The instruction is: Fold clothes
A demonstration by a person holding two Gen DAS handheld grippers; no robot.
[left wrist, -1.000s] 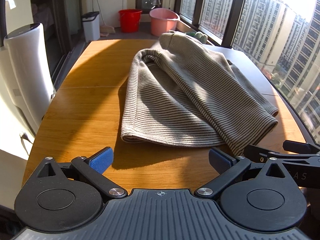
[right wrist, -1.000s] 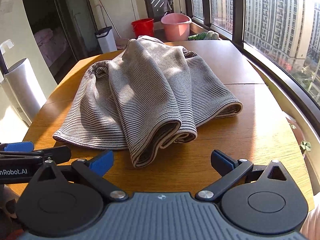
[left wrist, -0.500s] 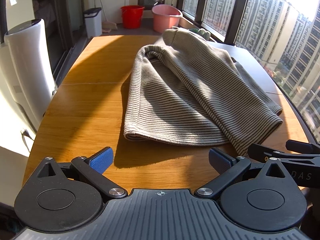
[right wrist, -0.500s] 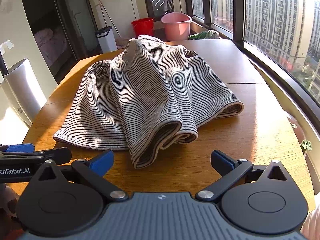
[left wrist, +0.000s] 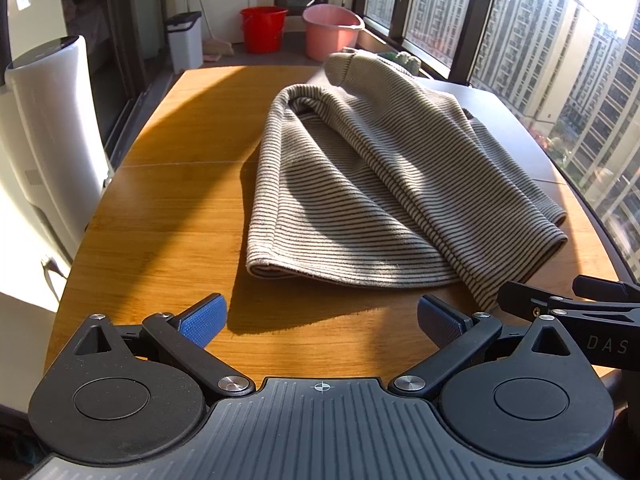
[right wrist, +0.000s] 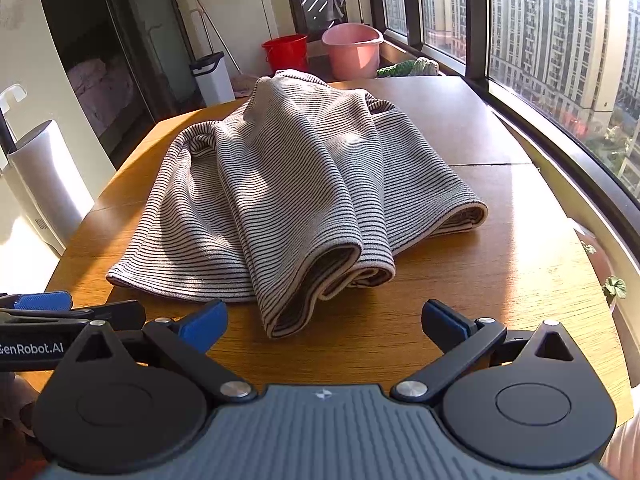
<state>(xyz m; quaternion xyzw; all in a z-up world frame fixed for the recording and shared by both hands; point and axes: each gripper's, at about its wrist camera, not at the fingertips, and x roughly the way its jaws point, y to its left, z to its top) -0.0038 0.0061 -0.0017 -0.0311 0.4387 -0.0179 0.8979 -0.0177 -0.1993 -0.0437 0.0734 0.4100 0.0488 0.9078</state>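
Table (left wrist: 168, 216), sweater (left wrist: 360, 184) beyond hand-held gripper (left wrist: 320, 320)

Sweater (left wrist: 384, 184) on table (left wrist: 168, 216); buckets (left wrist: 263, 29) behind; tower unit (left wrist: 52, 128) left of table.

I count one striped sweater (left wrist: 384, 184) on one table (left wrist: 168, 216); two grippers, left (left wrist: 322, 320) and right (right wrist: 324, 322); two buckets, one red (left wrist: 263, 28), one pink (left wrist: 331, 34); one white bin (left wrist: 185, 42); one white appliance (left wrist: 48, 128).
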